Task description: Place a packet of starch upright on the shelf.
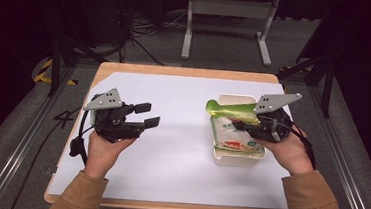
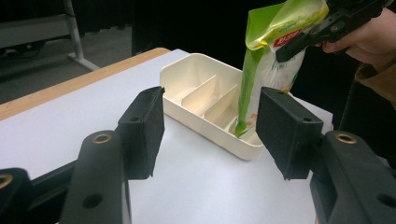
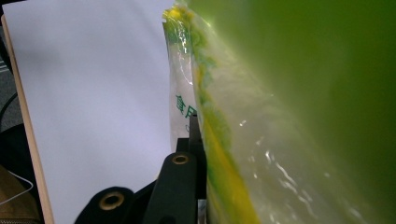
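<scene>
Right gripper (image 1: 244,126): jaws clamped on green-and-clear snack bag (image 1: 231,130), held over cream divided tray (image 2: 201,100), its lower corner inside a compartment. Left gripper (image 1: 147,115): jaws spread, empty, above white table (image 1: 169,153).

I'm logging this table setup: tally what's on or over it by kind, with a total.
Grippers: 2, left and right
Divided trays: 1
Green snack bags: 1
White table sheets: 1
Total: 5

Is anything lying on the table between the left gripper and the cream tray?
No: in the high view, only bare white table surface separates the left gripper from the cream tray.
</scene>
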